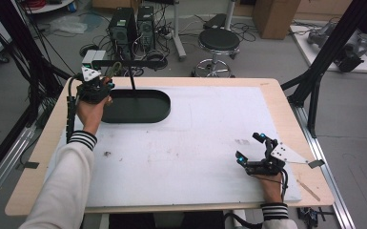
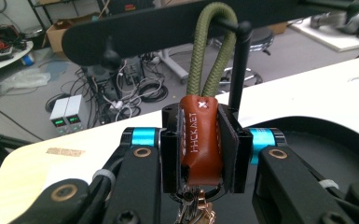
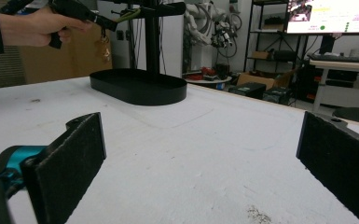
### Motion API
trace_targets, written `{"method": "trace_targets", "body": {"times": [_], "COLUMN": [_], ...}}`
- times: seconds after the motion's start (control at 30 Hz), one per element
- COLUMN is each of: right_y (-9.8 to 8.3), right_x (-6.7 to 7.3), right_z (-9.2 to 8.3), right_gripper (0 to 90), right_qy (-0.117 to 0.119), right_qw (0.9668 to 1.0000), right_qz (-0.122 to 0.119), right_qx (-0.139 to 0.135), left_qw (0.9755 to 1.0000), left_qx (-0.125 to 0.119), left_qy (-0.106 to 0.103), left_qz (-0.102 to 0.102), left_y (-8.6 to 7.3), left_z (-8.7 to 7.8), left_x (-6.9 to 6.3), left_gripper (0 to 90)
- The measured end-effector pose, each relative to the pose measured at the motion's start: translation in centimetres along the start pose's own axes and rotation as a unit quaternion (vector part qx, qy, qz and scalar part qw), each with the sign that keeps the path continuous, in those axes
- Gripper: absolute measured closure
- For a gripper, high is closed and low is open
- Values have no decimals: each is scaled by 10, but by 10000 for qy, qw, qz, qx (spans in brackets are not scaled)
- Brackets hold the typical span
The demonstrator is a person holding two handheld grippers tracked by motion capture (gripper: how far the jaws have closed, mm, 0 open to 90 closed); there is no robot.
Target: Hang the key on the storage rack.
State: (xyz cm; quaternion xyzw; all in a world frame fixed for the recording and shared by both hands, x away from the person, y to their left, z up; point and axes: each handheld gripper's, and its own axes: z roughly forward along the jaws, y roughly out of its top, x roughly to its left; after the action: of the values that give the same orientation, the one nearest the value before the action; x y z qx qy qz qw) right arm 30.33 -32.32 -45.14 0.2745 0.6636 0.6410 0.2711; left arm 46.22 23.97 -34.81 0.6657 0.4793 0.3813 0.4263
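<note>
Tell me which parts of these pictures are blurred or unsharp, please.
Left gripper view: the leather key fob is sharp, the rear floor soft. Right gripper view: the near pads of the right hand-held gripper are slightly blurred, the black tray sharper. High view: evenly lit, soft overall.

The black oval tray [image 1: 138, 107] sits at the far left of the white mat [image 1: 195, 143], its upright post [image 1: 131, 78] and crossbar [image 1: 124, 62] barring passage above it. The left gripper [image 1: 97, 83] crowds the bar's left end, clamped on the key strap [image 2: 200, 140]. Right of the tray, and nearer than it, the mat lies open as far as the right gripper [image 1: 250, 149].
</note>
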Motion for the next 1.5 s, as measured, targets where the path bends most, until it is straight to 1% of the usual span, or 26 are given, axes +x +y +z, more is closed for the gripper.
{"method": "trace_targets", "body": {"times": [0.07,0.27,0.37,0.5,0.57,0.6,0.67,0.7,0.73,0.77,0.83,0.87,0.9,0.93,0.97,1.0,1.07,1.1,1.13,1.17,1.2,1.27,1.37,1.43,1.47,1.5], "right_y": [0,0,0,0,-1,-1,-1,-1,-1,-1,-1,-1,-1,-1,-1,-1,-1,-1,-1,-1,-1,-1,-1,-1,-1,-1], "right_x": [1,1,1,1,0,0,0,1,1,1,0,0,1,1,1,1,2,2,2,2,2,2,3,3,3,3], "right_z": [-1,-1,-1,-1,-1,-1,-1,-1,-1,-1,-1,-1,-1,-1,-1,-1,-1,-1,-1,-1,-1,-1,-1,-1,-1,-1], "right_gripper": [3,2,2,2,2,2,2,2,3,3,3,2,2,3,3,2,3,3,3,2,3,3,2,2,3,3], "right_qy": [1,-37,-41,-33,-28,-29,-29,-33,-34,-35,-37,-39,-48,-61,-61,-79,-81,-90,-107,-114,-127,-158,-172,-169,-173,-178], "right_qw": [10000,10000,10000,10000,10000,10000,10000,10000,10000,10000,10000,10000,10000,10000,10000,9999,9999,9999,9999,9999,9999,9999,9999,9999,9998,9998], "right_qz": [50,25,28,32,36,34,46,47,47,42,34,36,35,54,64,66,53,48,34,4,7,10,-16,-27,-37,-26], "right_qx": [3,-14,-10,-16,-25,-25,-26,-25,-25,-25,-20,-22,-26,-17,-29,-25,-30,-32,-30,-4,-7,-3,-9,-27,-23,-28], "left_qw": [10000,9997,9995,9995,9993,9990,9988,9990,9990,9989,9986,9981,9979,9974,9970,9957,9924,9904,9861,9816,9789,9747,9703,9662,9632,9628], "left_qx": [61,234,273,253,227,181,195,201,208,242,186,187,126,-51,-227,-470,-735,-853,-1035,-1138,-1199,-1259,-1281,-1333,-1383,-1389], "left_qy": [28,29,80,52,108,144,69,-22,-154,-228,-466,-579,-635,-718,-742,-796,-978,-1070,-1274,-1506,-1638,-1844,-2051,-2205,-2306,-2317], "left_qz": [27,108,136,157,274,383,433,408,370,341,144,61,16,-44,-80,-81,-145,-203,-260,-281,-218,-83,-30,-52,-43,-35], "left_y": [-2,-8,-9,-10,-10,-11,-13,-14,-16,-17,-21,-23,-24,-26,-27,-30,-33,-35,-38,-40,-43,-51,-65,-77,-86,-91], "left_z": [3,15,18,20,20,20,21,22,24,24,26,25,22,16,11,1,-14,-20,-30,-38,-46,-60,-78,-91,-98,-102], "left_x": [-1,-7,-10,-11,-12,-11,-7,-5,-2,0,5,8,11,13,14,16,21,22,25,26,28,29,29,29,29,28], "left_gripper": [726,727,727,726,721,716,685,642,558,460,274,216,148,109,91,63,49,17,17,17,17,17,17,17,17,17]}}
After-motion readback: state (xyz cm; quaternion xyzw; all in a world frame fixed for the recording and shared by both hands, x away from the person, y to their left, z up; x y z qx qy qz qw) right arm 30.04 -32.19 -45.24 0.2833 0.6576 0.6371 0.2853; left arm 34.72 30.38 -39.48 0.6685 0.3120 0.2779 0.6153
